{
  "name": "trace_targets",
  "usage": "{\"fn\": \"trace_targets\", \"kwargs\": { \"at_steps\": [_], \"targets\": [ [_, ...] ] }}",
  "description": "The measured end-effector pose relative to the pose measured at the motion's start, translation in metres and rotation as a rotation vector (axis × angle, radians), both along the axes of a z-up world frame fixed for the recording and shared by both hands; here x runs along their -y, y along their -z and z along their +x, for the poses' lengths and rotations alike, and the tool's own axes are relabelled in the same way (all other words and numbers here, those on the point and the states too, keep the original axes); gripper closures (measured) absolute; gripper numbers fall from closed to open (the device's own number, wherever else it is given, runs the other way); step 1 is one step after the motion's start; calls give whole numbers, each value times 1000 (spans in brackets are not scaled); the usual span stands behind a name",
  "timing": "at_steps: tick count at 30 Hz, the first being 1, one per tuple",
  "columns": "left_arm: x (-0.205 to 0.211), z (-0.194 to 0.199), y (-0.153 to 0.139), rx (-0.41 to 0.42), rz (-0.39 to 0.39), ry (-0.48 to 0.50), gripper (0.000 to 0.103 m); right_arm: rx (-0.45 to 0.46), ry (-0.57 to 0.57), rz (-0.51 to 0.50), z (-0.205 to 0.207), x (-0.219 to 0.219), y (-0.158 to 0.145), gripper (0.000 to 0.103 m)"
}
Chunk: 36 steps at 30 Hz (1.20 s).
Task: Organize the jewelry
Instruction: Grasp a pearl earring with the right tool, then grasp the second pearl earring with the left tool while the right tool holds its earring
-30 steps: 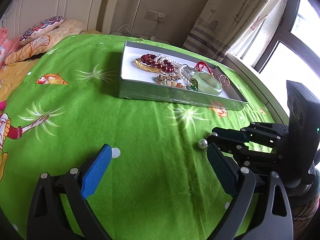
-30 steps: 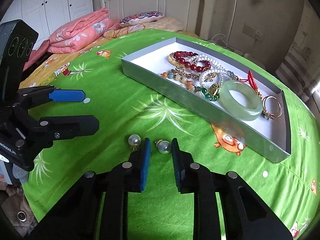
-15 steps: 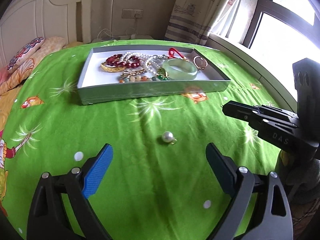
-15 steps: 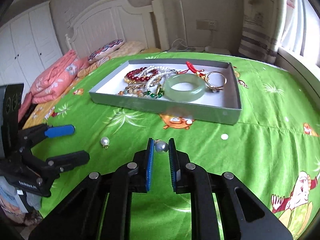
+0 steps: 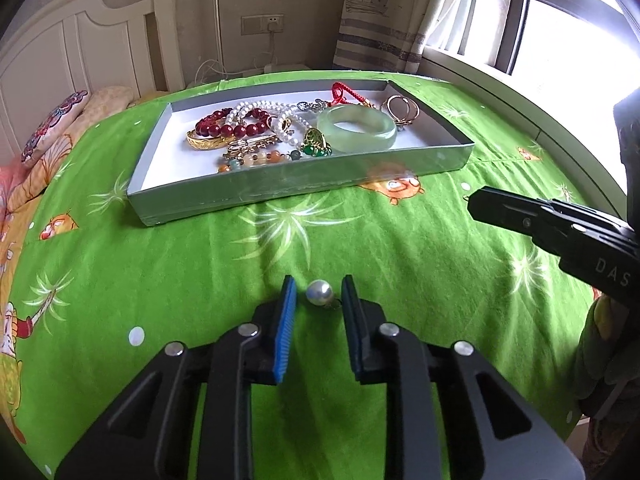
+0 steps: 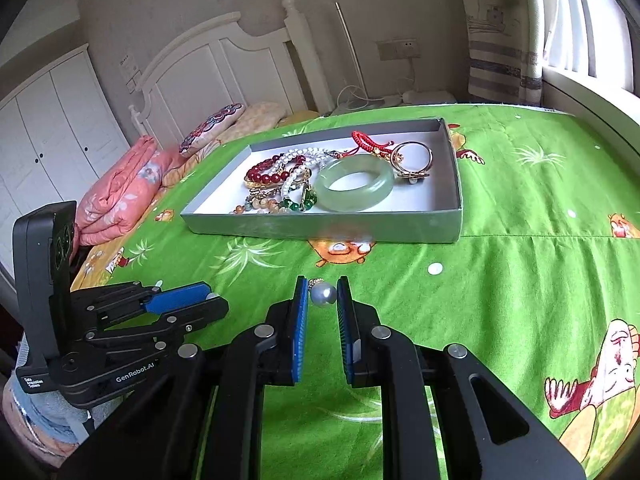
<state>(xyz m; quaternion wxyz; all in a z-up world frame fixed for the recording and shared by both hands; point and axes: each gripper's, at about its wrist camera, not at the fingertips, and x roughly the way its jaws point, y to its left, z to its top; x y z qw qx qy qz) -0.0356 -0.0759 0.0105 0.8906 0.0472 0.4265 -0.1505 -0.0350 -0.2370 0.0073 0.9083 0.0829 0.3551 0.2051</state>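
A grey tray (image 5: 304,188) (image 6: 320,230) on the green bedspread holds a jade bangle (image 5: 357,128) (image 6: 354,184), red beads, pearl strands, gold rings and a red cord. My left gripper (image 5: 319,295) straddles a pearl earring (image 5: 319,293) on the cloth, with small gaps on both sides. My right gripper (image 6: 323,295) is shut on a second pearl earring (image 6: 323,294) and holds it above the cloth in front of the tray. The left gripper also shows in the right wrist view (image 6: 188,304), the right gripper in the left wrist view (image 5: 520,210).
Pillows (image 6: 212,126) and a pink folded quilt (image 6: 120,192) lie at the bed's head on the left. A white headboard (image 6: 224,68) stands behind. A window ledge (image 5: 520,92) and curtain (image 5: 384,12) run along the right.
My left gripper has moved forward and narrowed from wide open around the pearl earring on the cloth. My right gripper has kept its earring and lifted it toward the tray.
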Motion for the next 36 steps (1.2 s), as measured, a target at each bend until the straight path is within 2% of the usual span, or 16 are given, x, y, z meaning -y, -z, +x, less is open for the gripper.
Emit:
{"fn": "trace_targets", "kwargs": {
  "at_steps": [4,12,22,36],
  "targets": [
    [-1,-3,0,1,3,10,90,2,1,0,0,0,0,88],
    [-6,-5,-1,0,-24,3,90,3,2,-8,-1,-1,0,88],
    [-7,-11,-7,32,-13,3,90,22,5,-25,-4,-4,-2,88],
    [-6,6,-35,104,-29,-1,90,83,12,-36,4,-19,-14,88]
  ]
}}
